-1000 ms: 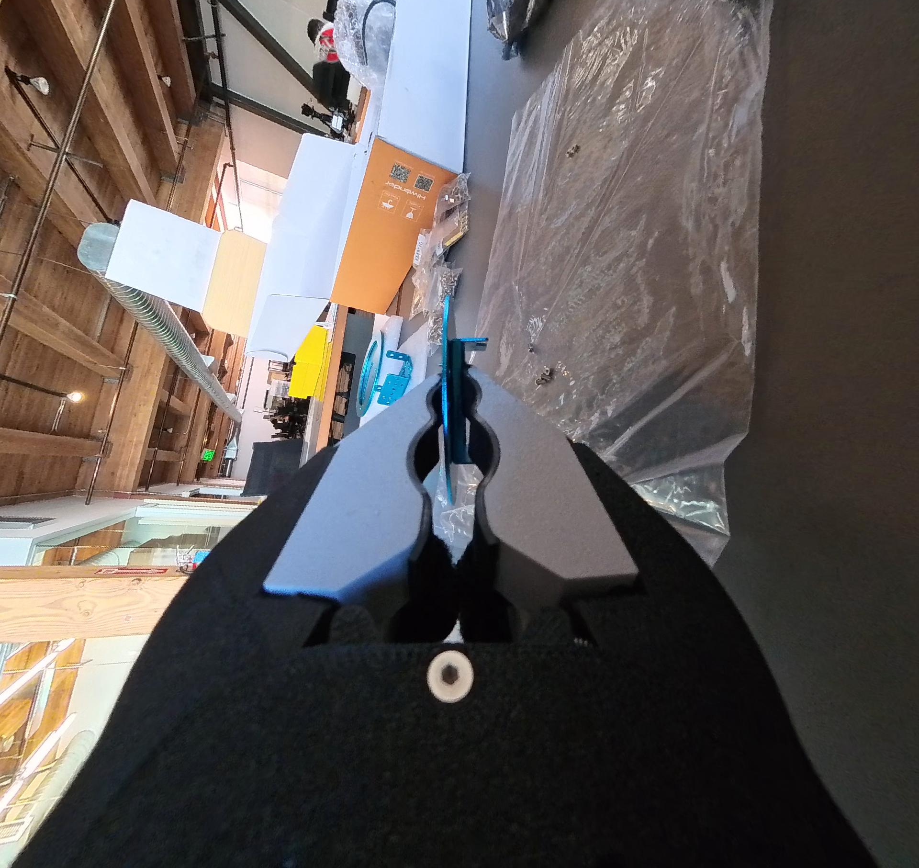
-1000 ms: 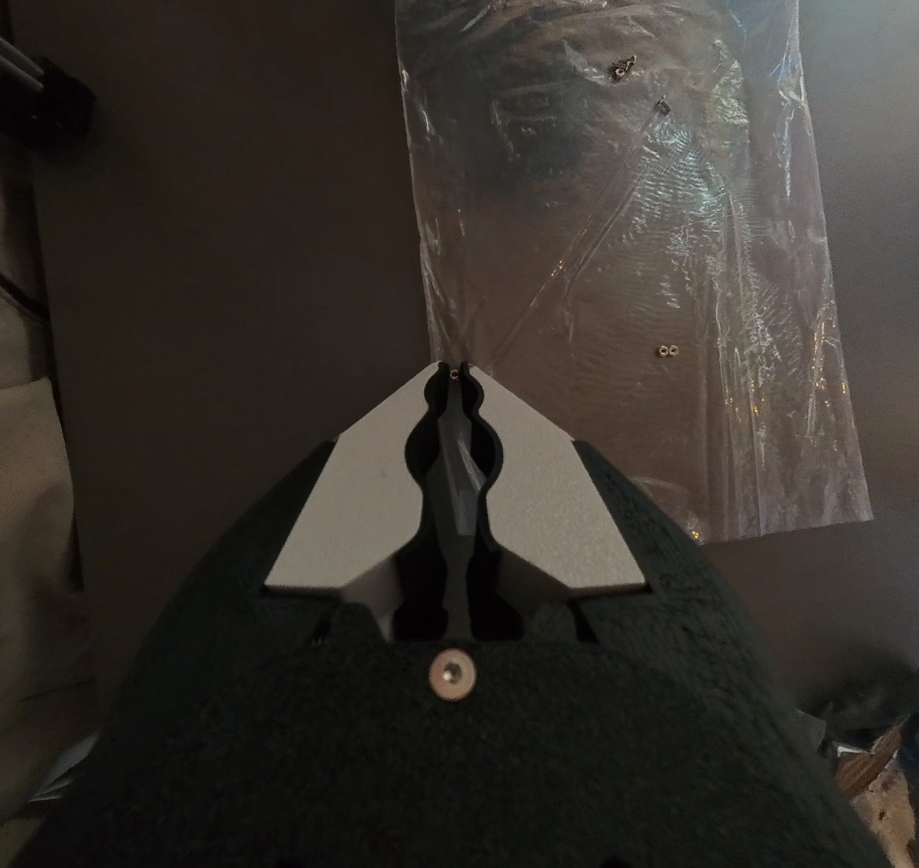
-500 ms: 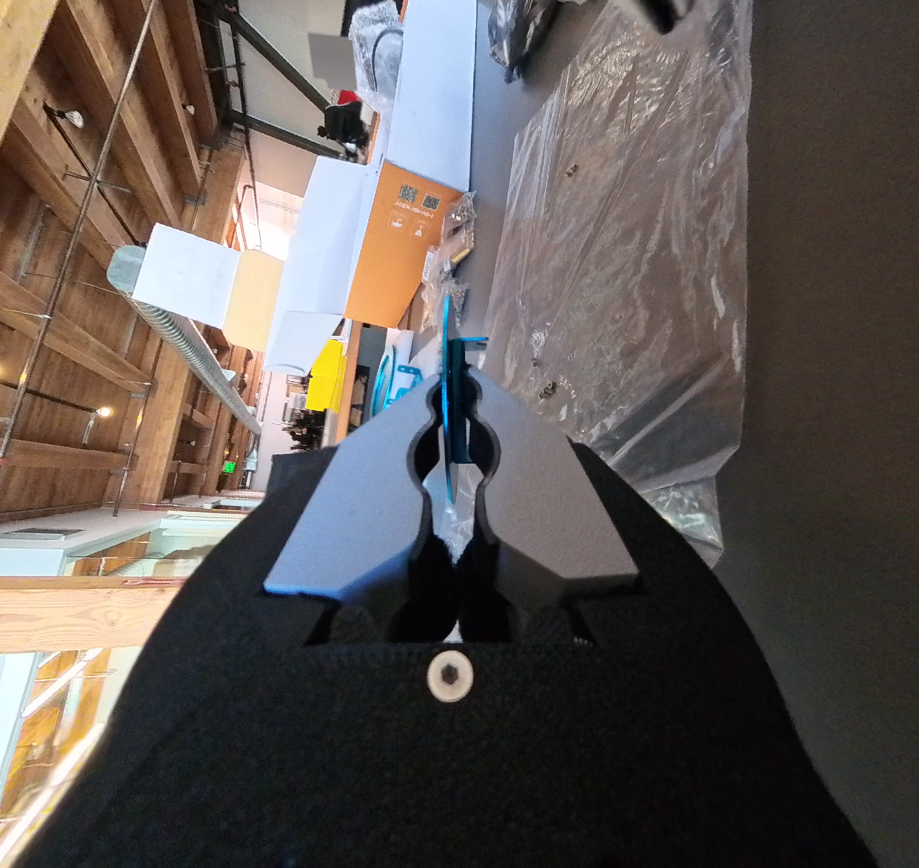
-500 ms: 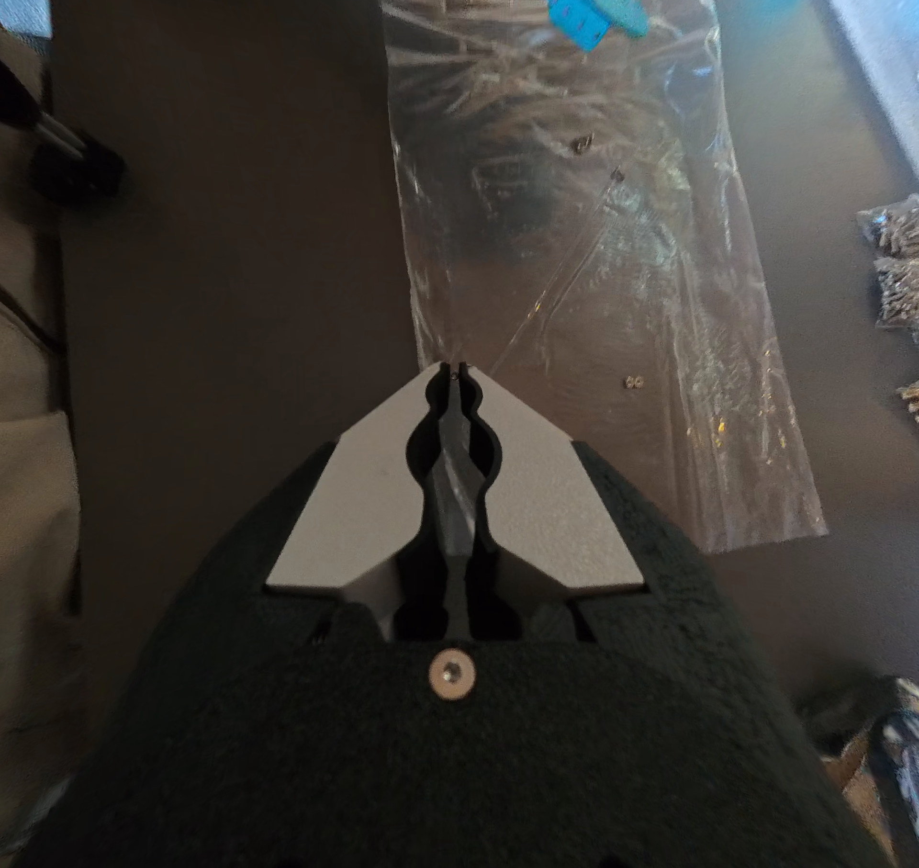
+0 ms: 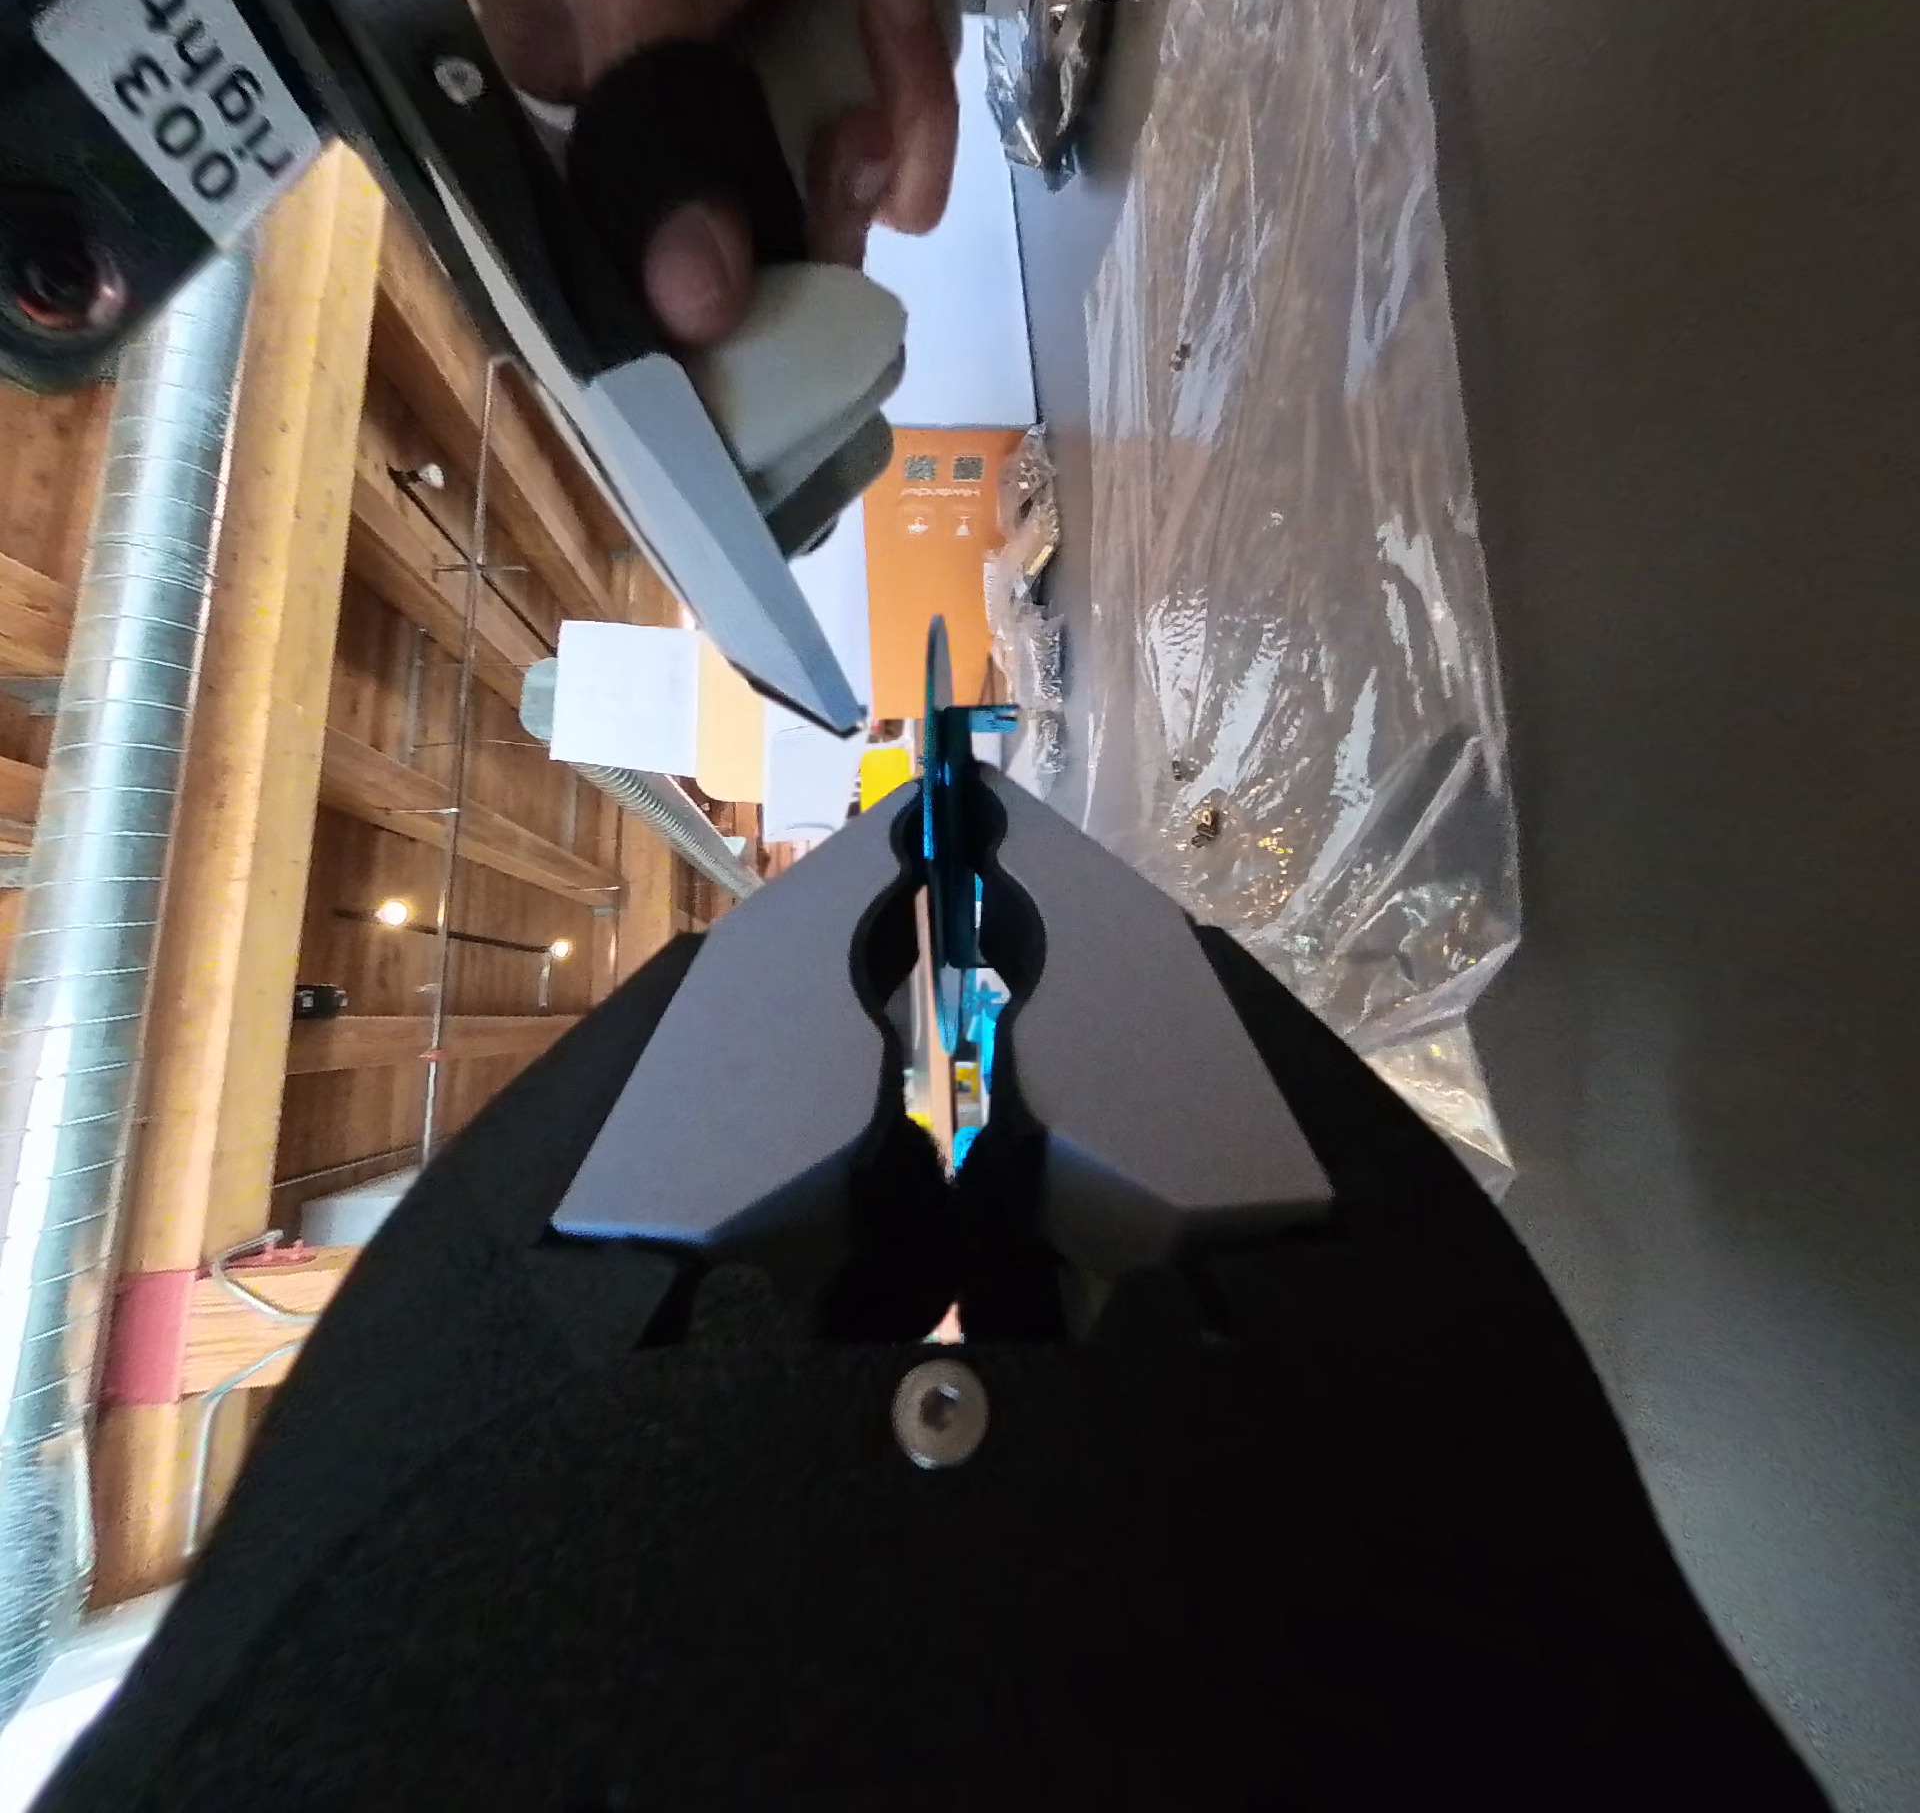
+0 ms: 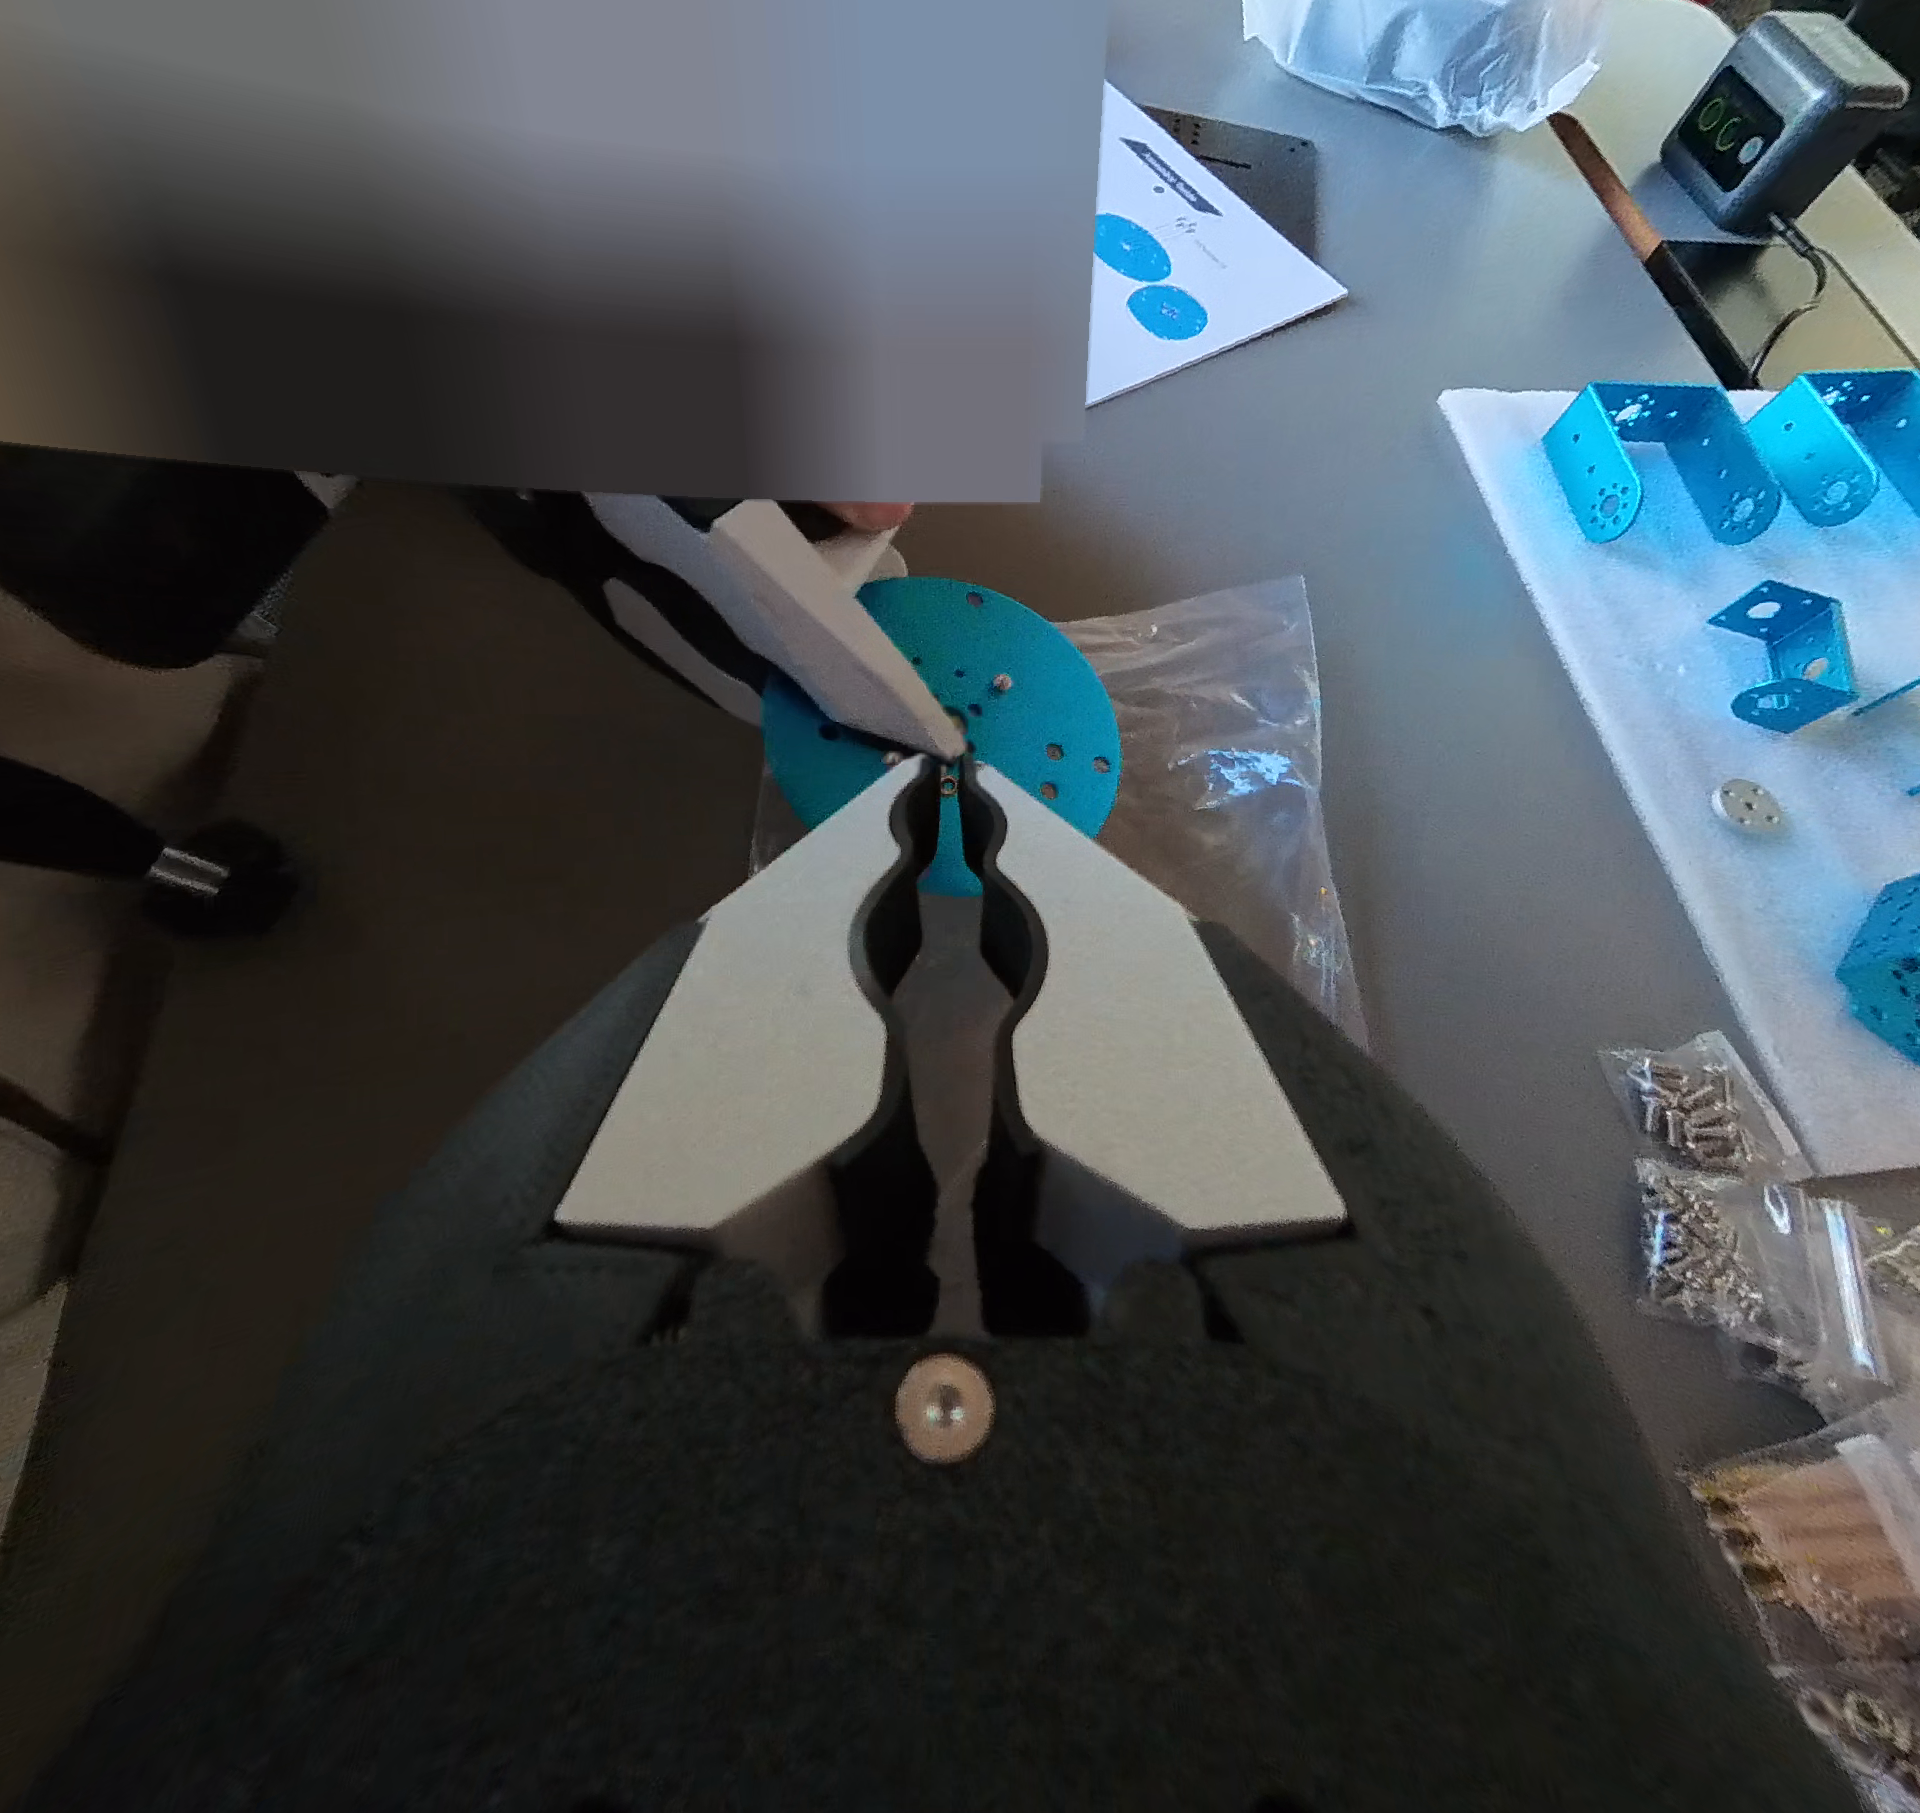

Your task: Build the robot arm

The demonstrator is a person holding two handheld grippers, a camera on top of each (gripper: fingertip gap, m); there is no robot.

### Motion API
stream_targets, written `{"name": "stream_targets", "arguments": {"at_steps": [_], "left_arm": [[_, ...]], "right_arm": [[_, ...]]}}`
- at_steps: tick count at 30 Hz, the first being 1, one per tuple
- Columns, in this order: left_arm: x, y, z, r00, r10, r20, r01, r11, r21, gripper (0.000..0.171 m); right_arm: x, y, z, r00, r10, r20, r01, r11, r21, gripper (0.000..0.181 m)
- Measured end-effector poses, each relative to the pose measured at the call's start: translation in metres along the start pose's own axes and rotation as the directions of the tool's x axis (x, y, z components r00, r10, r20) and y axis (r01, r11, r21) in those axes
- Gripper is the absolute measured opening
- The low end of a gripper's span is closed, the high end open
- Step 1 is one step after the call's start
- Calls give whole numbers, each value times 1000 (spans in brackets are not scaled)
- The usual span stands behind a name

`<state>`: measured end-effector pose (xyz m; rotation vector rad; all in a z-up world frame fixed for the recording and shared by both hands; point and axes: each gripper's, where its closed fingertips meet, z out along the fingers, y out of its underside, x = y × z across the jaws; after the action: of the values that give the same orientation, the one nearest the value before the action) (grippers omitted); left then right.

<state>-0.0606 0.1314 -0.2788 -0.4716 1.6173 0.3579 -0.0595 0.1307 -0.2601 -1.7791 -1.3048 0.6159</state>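
Blue disc (image 6: 997, 683) stands edge-on, clamped in my left gripper (image 5: 951, 776); my right gripper (image 6: 945, 776), pinching a tiny nut (image 6: 948, 779), hovers at its face.

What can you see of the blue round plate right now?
The blue round plate is a thin flat disc, metal by its look, drilled with many small holes; a short screw stands in one. The left hand-held gripper is shut on it, so the left wrist view shows it edge-on. It is held up above the clear plastic bag on the grey table. The right hand-held gripper, shut on a tiny nut, has its tips at the plate's face.
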Motion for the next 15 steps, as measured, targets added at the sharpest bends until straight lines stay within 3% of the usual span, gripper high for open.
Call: {"name": "stream_targets", "arguments": {"at_steps": [15], "left_arm": [[-11,-1,-3,998,-11,55,11,1000,-9,2]], "right_arm": [[-2,-6,10,1000,25,12,-25,999,37,2]]}}
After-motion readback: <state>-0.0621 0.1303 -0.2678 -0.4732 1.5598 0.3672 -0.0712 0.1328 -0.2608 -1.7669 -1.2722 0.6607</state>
